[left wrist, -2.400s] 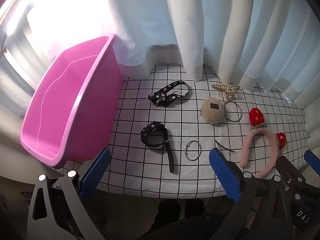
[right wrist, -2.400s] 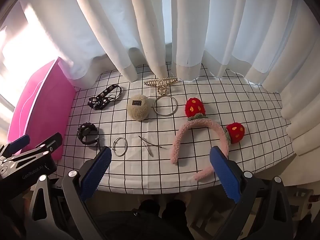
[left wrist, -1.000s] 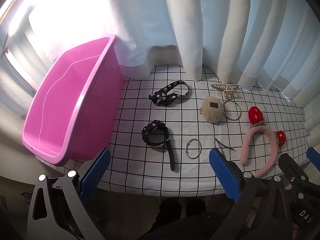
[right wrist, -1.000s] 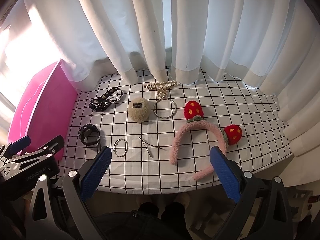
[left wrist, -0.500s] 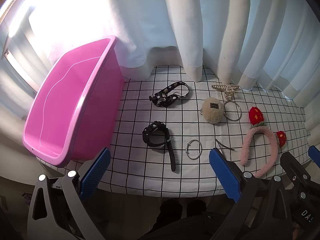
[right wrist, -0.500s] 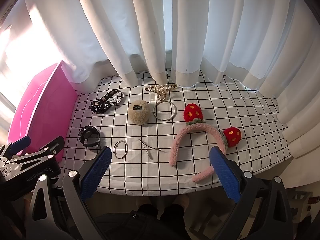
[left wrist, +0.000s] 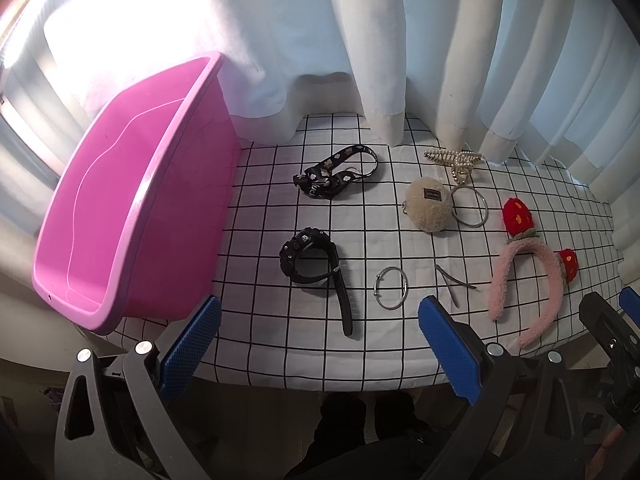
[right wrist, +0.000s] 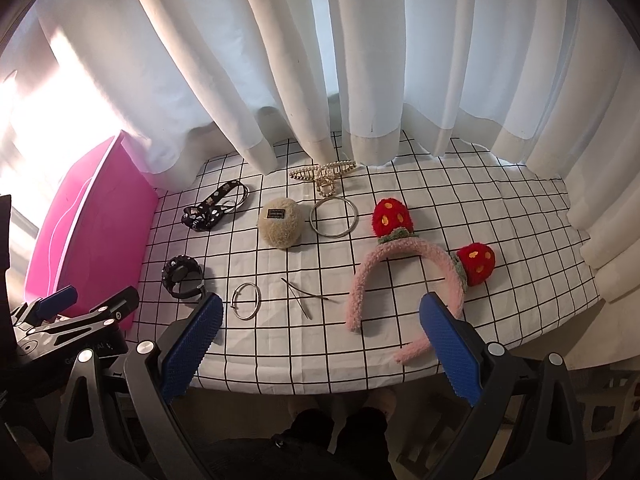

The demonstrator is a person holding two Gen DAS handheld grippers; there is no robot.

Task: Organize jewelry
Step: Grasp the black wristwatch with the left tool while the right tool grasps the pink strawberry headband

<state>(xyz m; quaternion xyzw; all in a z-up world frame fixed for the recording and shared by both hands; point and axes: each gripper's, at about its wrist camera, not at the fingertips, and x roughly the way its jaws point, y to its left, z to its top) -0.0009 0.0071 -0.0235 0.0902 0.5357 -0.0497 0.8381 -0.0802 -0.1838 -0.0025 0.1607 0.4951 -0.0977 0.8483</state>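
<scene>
The left gripper (left wrist: pixel 318 344) hangs over the near edge of the table with its blue pads wide apart and nothing between them. Just ahead of it lie a black watch (left wrist: pixel 310 264) and a thin silver bangle (left wrist: pixel 391 288); farther ahead is a black patterned strap (left wrist: pixel 334 178). Off to its left stands a pink tub (left wrist: pixel 132 216), touching the checked tablecloth (left wrist: pixel 272 344).

The right gripper (right wrist: pixel 318 344) is likewise spread wide and holds nothing. Directly ahead of it lies a bent hairpin (right wrist: pixel 304 298), and by its right finger a pink fuzzy headband (right wrist: pixel 400 276) with two red strawberries. Beyond are a beige fluffy ball (right wrist: pixel 280 222), a larger ring (right wrist: pixel 333 216) just beside it, and a pearl hair claw (right wrist: pixel 324 174) by the white curtain (right wrist: pixel 360 60).
</scene>
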